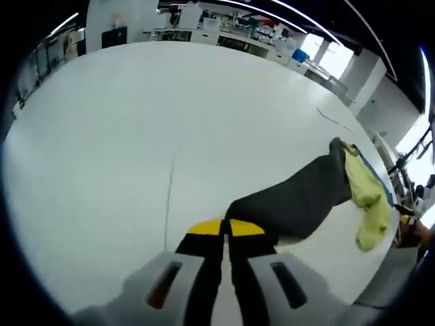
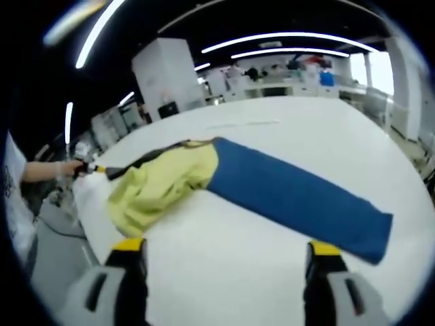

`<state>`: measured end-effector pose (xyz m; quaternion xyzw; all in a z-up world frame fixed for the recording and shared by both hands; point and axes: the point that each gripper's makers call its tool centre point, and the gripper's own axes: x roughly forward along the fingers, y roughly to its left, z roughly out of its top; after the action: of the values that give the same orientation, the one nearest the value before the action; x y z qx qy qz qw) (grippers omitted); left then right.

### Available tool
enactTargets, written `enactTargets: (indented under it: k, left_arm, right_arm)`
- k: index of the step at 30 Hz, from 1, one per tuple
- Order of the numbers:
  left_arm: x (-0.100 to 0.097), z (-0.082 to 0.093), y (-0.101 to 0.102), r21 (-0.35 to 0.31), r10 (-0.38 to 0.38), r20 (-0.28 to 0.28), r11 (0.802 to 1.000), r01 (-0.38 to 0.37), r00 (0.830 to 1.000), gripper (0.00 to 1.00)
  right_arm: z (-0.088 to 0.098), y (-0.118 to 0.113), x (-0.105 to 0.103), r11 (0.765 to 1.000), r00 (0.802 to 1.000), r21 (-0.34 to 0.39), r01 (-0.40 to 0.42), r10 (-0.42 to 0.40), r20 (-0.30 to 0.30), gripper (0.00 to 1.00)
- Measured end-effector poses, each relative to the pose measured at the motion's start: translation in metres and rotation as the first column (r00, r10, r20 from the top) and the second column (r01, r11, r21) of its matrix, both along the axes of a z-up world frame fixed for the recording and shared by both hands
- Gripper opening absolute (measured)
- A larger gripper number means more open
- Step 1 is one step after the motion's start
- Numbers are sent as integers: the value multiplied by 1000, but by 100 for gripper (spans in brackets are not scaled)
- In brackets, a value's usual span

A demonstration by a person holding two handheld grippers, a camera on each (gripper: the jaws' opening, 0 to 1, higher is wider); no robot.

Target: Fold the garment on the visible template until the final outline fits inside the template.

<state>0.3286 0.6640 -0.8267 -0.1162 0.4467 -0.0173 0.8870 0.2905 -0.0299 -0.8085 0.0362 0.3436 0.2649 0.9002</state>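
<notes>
The garment has a dark grey part point(image 1: 299, 200) and a yellow-green part point(image 1: 367, 197). My left gripper point(image 1: 225, 227) is shut on the edge of the dark part, which stretches away from it toward the upper right. In the right gripper view the yellow-green part point(image 2: 163, 180) lies bunched over the left end of the blue rectangular template point(image 2: 292, 193), with a dark strip point(image 2: 146, 157) along its far side. My right gripper point(image 2: 226, 248) hangs open above the white table, in front of the template, with nothing between its jaws. The left gripper point(image 2: 92, 168) shows at the far left, in a person's hand point(image 2: 51, 170).
The white table point(image 1: 136, 136) spreads wide to the left of the garment and has a thin seam line point(image 1: 168, 197). Its edge point(image 2: 85, 217) runs close to the garment's left end. Benches and shelves point(image 2: 272, 75) stand beyond the far side.
</notes>
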Motion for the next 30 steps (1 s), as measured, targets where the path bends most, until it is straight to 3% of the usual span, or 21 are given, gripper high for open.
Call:
enactTargets:
  k: [9,17,27,30]
  left_arm:
    - [20,-5,16,61,-4,-57,998,7,998,0]
    - [20,-18,17,120,-44,-119,991,58,992,0]
    - [15,-17,16,117,-40,-99,992,51,994,1]
    - [16,-15,14,114,-37,-75,992,45,996,10]
  right_arm:
    - [0,1,1,1000,1000,-1,3,-3,-1,97]
    - [-3,-6,0,1000,1000,-10,18,-18,-9,97]
    - [-4,-7,-1,1000,1000,-3,26,-26,-12,97]
    - [-2,-5,-1,1000,1000,-1,22,-22,-6,97]
